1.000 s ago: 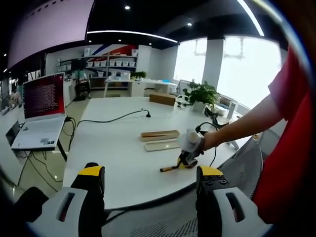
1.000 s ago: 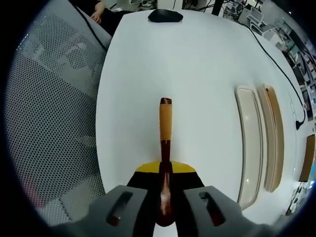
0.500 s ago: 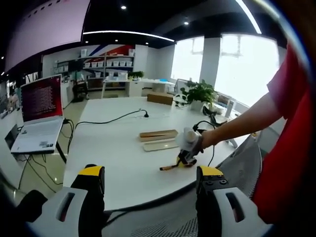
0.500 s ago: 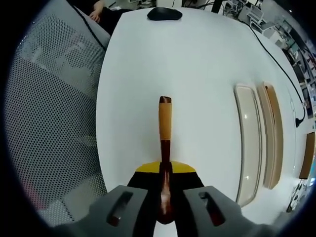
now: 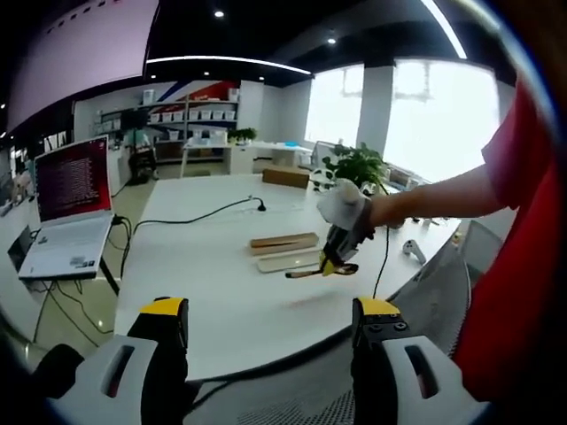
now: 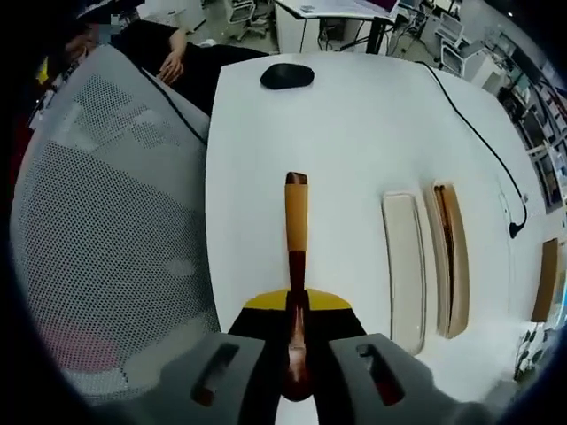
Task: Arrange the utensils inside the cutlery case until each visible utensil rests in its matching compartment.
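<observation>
Two yellow-tipped jaws of the left gripper (image 5: 270, 332) stand apart with nothing between them, near the white table's (image 5: 213, 266) edge. Farther off, the right gripper (image 6: 297, 323) clamps a wooden-handled utensil (image 6: 296, 239), lifted above the table. Beyond lie the cream case lid (image 6: 404, 266) and wooden cutlery case (image 6: 450, 257), side by side.

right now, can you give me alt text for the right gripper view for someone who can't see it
The right gripper is shut on a wooden-handled utensil that points away from the camera above a white table. To the right on the table lie a pale lid and a wooden cutlery case side by side; a mesh chair back is at left.
</observation>
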Action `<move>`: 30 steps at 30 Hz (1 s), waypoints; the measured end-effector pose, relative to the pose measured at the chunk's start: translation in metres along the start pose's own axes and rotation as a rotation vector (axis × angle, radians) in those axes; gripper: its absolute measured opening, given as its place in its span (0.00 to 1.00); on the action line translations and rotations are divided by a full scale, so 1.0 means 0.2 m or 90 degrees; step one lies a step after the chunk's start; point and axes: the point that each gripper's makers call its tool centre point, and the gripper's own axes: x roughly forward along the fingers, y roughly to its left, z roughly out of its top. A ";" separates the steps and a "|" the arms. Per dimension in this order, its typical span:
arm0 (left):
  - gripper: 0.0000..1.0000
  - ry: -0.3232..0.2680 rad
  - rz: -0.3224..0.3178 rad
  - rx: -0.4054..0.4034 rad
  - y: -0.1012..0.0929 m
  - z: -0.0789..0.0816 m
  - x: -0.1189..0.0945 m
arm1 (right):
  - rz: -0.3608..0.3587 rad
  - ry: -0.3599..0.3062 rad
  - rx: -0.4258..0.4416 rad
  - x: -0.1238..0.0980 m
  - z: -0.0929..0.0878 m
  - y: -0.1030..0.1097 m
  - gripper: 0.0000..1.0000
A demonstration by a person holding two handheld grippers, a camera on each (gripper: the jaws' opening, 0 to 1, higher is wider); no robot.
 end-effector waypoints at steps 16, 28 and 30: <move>0.76 -0.001 0.017 -0.012 0.03 -0.02 -0.01 | -0.023 0.000 -0.038 -0.30 0.10 -0.21 0.01; 0.74 -0.009 0.022 -0.012 0.05 -0.01 0.00 | -0.008 0.023 -0.098 -0.37 0.12 -0.37 0.01; 0.74 -0.008 0.019 -0.016 0.05 -0.01 0.00 | -0.008 0.024 -0.099 -0.37 0.13 -0.40 0.01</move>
